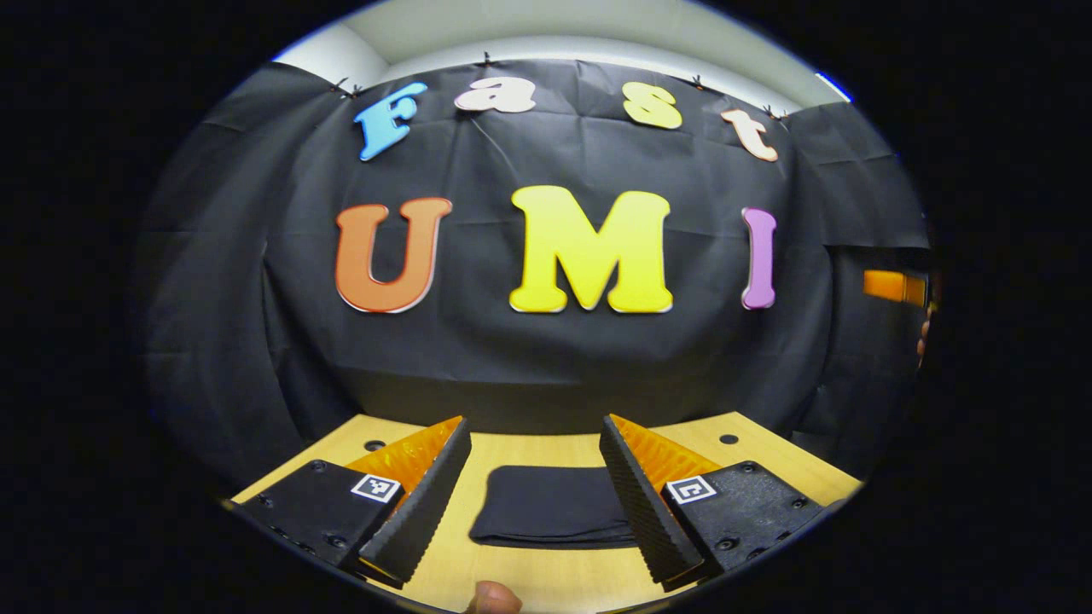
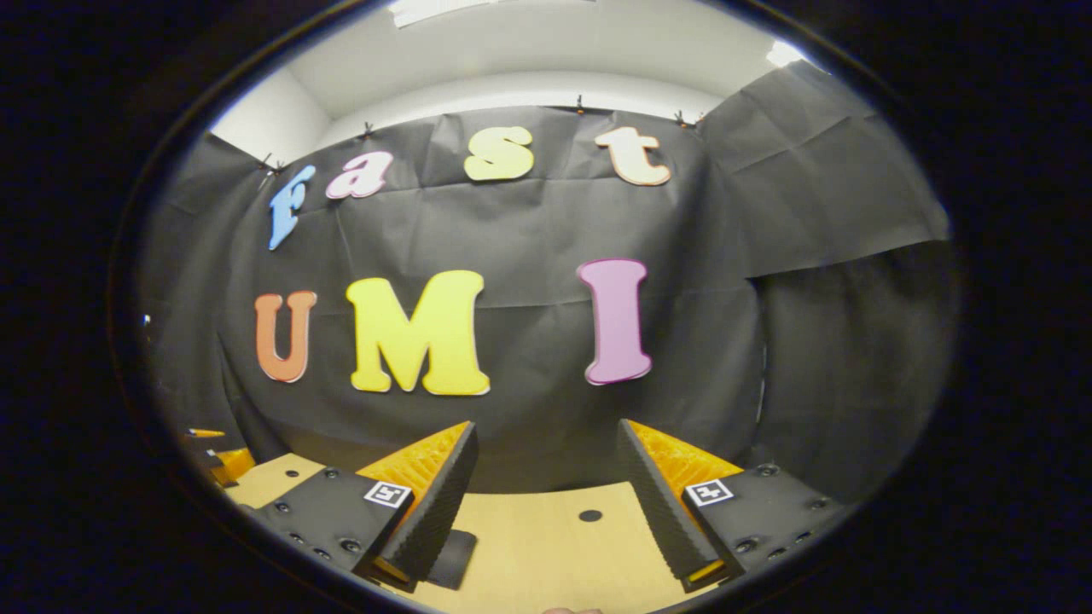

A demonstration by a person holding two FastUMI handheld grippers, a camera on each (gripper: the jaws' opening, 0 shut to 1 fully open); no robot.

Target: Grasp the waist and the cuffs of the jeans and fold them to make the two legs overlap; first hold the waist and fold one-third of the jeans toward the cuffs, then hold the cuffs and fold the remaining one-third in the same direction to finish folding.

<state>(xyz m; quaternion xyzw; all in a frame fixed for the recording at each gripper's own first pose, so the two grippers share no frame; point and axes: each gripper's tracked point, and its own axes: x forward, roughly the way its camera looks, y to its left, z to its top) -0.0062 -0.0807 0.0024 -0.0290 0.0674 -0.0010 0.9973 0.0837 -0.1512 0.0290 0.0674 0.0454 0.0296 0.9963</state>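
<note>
Left gripper view had folded jeans (image 1: 550, 516) lying between the wide-open left gripper (image 1: 533, 503), soft and floppy, best pinched at an edge.

The folded jeans (image 1: 553, 518) lie flat on the table (image 1: 546, 576) ahead of my left gripper (image 1: 535, 435), between its spread fingers. In the right gripper view they sit left of my right gripper (image 2: 546, 437).

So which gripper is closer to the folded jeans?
Left, probably. The left gripper hangs open right over the folded jeans, framing them between its fingers. The right gripper is off to the side; the jeans just peek past its finger.
</note>
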